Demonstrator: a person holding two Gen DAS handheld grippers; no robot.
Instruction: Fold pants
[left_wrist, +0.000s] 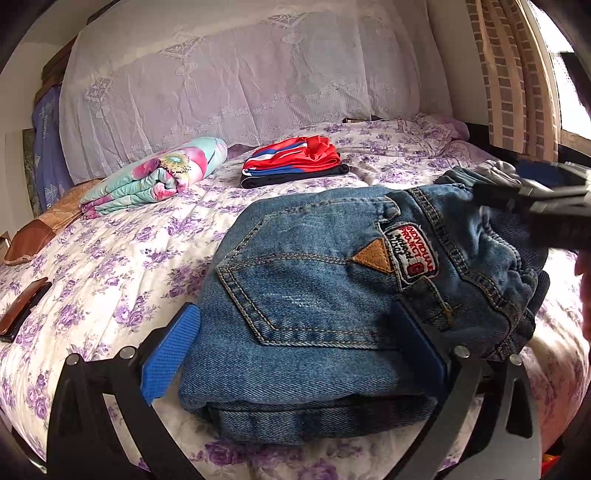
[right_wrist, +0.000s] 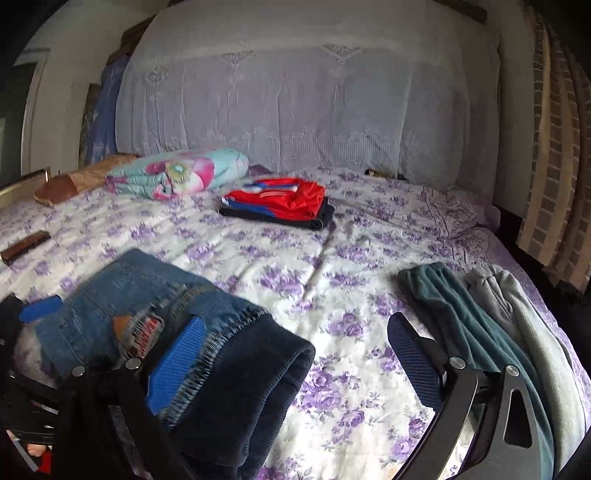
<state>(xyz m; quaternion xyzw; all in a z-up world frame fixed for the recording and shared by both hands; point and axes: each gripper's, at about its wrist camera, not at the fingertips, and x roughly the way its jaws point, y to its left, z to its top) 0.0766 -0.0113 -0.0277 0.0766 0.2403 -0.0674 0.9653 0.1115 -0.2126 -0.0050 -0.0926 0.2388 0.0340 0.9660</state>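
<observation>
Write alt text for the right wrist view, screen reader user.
A folded pair of blue jeans lies at lower left on a purple-flowered bedspread, the open right hand-held gripper beside it. Unfolded teal pants and grey pants lie to the right; a folded red and blue stack sits farther back.

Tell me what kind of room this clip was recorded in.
Most likely a home bedroom: a bed with a purple-flowered sheet, a lace-covered headboard behind it, and a curtained window at the side. Folded jeans lie on the bed.
</observation>
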